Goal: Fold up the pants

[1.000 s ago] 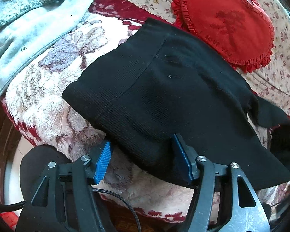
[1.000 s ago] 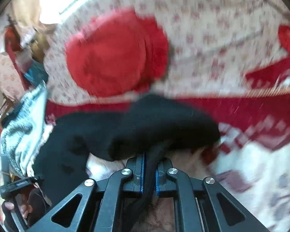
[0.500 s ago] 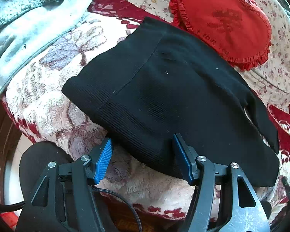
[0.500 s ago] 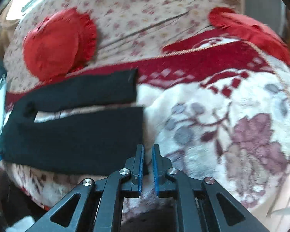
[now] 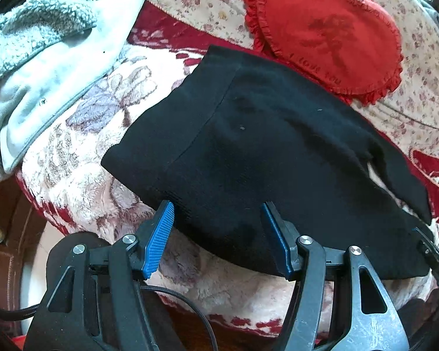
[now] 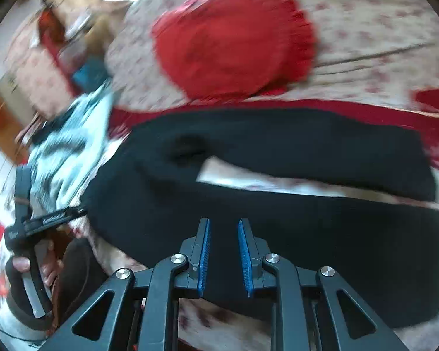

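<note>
Black pants (image 5: 263, 152) lie flat on a plush flowered blanket (image 5: 82, 158), waistband to the left and both legs running right. My left gripper (image 5: 217, 204) stands open over the near hem of the waist part; its blue pads do not press the cloth. In the blurred right wrist view the pants (image 6: 322, 234) fill the middle, and a strip of blanket shows between the two legs. My right gripper (image 6: 223, 221) hangs just above the near leg. Its jaws are opening, with a narrow gap and nothing pinched. A hand (image 6: 44, 266) holds the left gripper (image 6: 46, 219) at the left.
A red heart-shaped cushion (image 5: 330, 35) rests behind the pants on a flowered sheet (image 5: 418, 108). At the left a pale blue fleece garment (image 5: 52, 46) is heaped. The blanket's near edge drops off toward dark wooden furniture (image 5: 0, 234) at lower left.
The right gripper was shut on a lifted pant leg; it has let go, and both legs now lie stretched out flat. Its view has swung back toward the crotch. The left gripper barely moved.
</note>
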`<state>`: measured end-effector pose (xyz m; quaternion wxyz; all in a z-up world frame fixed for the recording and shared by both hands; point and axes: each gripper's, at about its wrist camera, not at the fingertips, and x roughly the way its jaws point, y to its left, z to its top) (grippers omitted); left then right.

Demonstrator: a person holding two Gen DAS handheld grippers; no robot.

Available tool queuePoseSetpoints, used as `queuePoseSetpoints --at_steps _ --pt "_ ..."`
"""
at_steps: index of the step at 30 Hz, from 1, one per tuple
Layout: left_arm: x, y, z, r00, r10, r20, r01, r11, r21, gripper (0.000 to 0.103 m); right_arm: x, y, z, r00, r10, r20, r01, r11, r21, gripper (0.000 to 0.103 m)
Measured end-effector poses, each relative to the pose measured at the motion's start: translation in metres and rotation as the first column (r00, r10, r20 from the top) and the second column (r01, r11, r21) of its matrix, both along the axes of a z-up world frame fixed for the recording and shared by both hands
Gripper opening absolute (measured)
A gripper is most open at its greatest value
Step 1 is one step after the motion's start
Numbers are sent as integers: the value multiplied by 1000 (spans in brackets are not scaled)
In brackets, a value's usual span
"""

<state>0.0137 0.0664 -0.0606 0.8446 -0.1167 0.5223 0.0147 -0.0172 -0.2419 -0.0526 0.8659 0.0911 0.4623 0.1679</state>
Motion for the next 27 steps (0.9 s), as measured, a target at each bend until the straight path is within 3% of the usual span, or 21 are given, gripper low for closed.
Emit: queuePoseSetpoints --at_steps 6,13,19,27 --pt "7 3 -9 1000 1 -20 0 1000 14 61 30 26 -32 997 42 -66 -46 997 -66 20" --pt "16 2 7 1000 -25 18 25 999 43 61 37 26 -5 998 65 -13 -65 996 -61 24" --pt "31 -4 17 998 -45 49 43 998 45 61 67 32 8 998 50 23 -49 997 -55 29" --pt "64 -17 22 992 -116 58 112 991 67 61 111 47 18 991 124 56 -116 985 -131 30"
